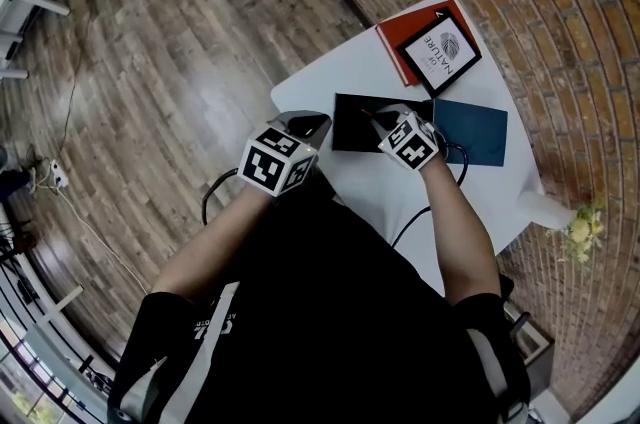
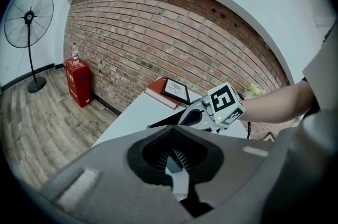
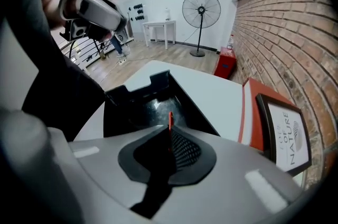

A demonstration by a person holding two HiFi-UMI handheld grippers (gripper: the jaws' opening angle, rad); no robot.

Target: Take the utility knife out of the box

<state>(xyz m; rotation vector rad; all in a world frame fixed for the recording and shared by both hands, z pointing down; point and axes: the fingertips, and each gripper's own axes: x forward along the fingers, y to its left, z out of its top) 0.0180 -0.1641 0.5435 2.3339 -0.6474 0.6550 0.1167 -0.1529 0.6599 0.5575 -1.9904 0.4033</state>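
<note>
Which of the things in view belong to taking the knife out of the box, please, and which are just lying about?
For the job: knife, box, right gripper.
Lying about: red book, framed print, fan.

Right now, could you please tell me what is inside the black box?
Inside the black box a patch of shiny dark bottom shows. The right gripper holds a thin red piece between its fingers above it. The gripper covers the rest.

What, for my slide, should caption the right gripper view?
Right gripper pinches a red utility knife above the open box.
</note>
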